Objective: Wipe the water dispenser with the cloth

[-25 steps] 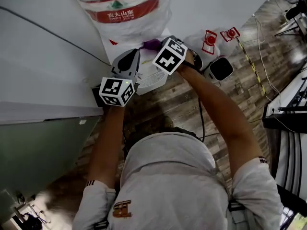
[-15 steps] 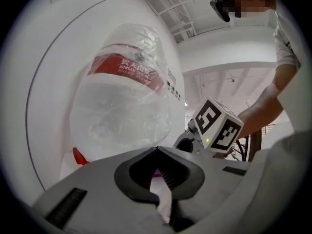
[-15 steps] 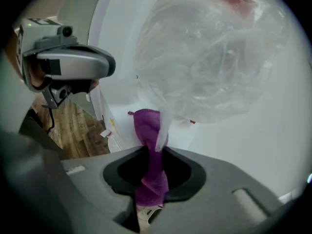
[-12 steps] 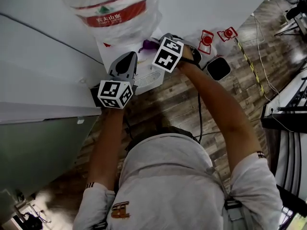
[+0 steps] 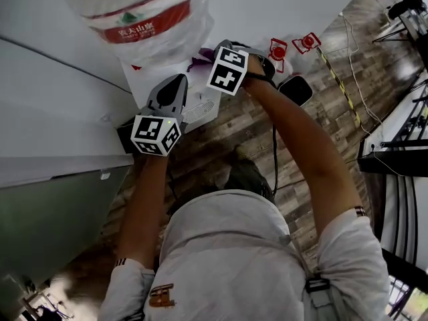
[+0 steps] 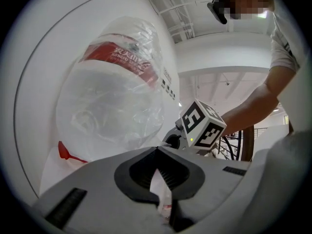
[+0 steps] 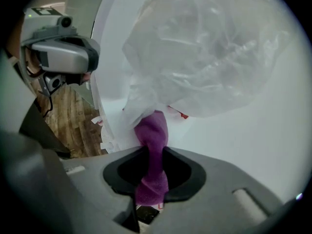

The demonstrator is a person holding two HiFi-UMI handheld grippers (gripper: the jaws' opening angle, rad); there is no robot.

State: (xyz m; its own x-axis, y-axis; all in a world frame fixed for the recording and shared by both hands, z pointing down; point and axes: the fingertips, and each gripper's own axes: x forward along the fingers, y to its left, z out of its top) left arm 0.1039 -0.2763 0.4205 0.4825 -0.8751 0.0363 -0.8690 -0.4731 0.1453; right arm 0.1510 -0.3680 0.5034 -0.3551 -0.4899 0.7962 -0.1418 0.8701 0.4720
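The white water dispenser (image 5: 204,104) stands against the wall, with a bottle (image 5: 144,25) wrapped in clear plastic film on top of it. My right gripper (image 5: 204,60) is shut on a purple cloth (image 7: 153,130). The cloth is pressed against the dispenser's top (image 7: 234,140), just under the plastic-wrapped bottle (image 7: 209,48). My left gripper (image 5: 175,80) hovers beside it over the dispenser's front. Its jaws meet at the tips, and only a white sliver shows behind them (image 6: 157,149). The left gripper view shows the bottle (image 6: 112,96) and the right gripper's marker cube (image 6: 204,126).
On the wood floor right of the dispenser lie two red-and-white items (image 5: 275,49) (image 5: 305,43) and a dark box with a white rim (image 5: 294,89). A yellow-black cable (image 5: 341,79) runs across the floor. Dark racks (image 5: 394,156) stand far right. A grey wall (image 5: 53,112) is on the left.
In the head view both grippers and the dispenser have shifted up and to the left. The right gripper stays shut on the cloth under the bottle.
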